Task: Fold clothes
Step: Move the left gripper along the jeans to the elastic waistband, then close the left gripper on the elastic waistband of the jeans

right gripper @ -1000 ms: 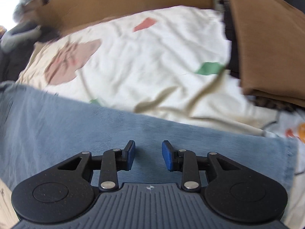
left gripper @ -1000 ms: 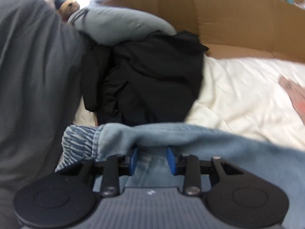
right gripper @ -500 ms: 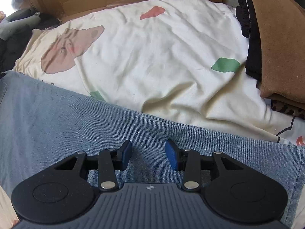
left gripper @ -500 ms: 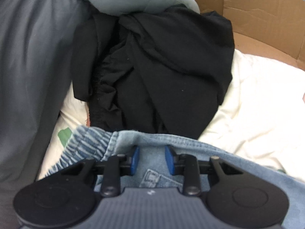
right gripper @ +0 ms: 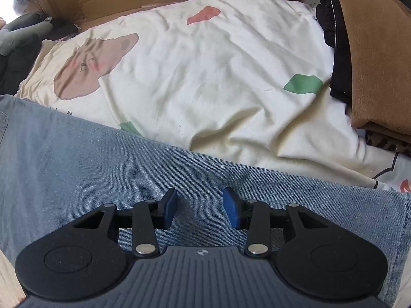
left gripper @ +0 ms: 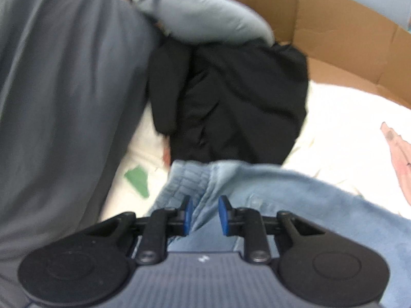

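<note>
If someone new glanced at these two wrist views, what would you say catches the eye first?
The light blue jeans stretch across the foreground of both views, under the open right gripper and between the left gripper's fingers near the waistband. Behind them lies a cream bedsheet with pastel cartoon patches. A crumpled black garment sits beyond the jeans in the left view, and folded brown fabric lies at the right edge.

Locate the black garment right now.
Left wrist view, centre: the black garment lies crumpled on the cream bedsheet, just beyond the jeans, under a grey pillow and beside the cardboard.
</note>
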The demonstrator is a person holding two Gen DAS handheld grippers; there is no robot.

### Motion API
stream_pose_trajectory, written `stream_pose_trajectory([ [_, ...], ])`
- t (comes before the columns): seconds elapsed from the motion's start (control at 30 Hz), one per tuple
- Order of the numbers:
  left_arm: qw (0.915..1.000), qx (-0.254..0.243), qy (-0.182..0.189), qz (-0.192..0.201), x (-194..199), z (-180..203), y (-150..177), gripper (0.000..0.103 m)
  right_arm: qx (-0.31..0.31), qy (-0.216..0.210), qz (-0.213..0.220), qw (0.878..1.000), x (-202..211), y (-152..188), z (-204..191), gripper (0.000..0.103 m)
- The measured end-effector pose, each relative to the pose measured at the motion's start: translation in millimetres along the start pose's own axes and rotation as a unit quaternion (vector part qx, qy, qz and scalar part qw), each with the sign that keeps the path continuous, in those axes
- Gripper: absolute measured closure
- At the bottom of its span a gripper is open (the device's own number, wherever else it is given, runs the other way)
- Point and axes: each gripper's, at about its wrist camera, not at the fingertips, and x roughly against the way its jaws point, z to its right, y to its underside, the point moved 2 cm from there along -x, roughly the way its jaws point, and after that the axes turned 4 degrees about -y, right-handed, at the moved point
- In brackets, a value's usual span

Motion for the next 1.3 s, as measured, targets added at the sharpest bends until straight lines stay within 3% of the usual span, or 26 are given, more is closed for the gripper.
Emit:
stream_pose_trajectory([
  [0.13, 0.9988, -0.035, -0.02, -0.029, -29, 2, 20, 0.077, 0.003, 0.0, -0.001, 1.0, 0, 0, -1, 0.057],
  [0.33, 0.9985, -0.034, -0.035, -0.024, -48, 1, 29, 0.077, 0.011, 0.003, 0.0, 1.0, 0, 1, -2, 0.057],
  [0.47, 0.9977, -0.027, -0.056, -0.027, -58, 1, 20, 0.075, 0.019, 0.008, 0.005, 1.0, -1, 3, -4, 0.056],
  [0.6, 0.9952, -0.072, -0.053, -0.039, -47, 4, 6, 0.075, 0.015, 0.006, -0.005, 1.0, -1, -1, -2, 0.056],
  [0.83, 0.9999, -0.01, -0.01, -0.005, -16, -14, -21, 0.079, 0.016, 0.011, 0.005, 1.0, -1, 2, -4, 0.056],
  [1.3, 0.9977, 0.044, -0.034, -0.04, -75, -11, -27, 0.085, 0.025, 0.006, 0.002, 1.0, -2, 1, -4, 0.056],
])
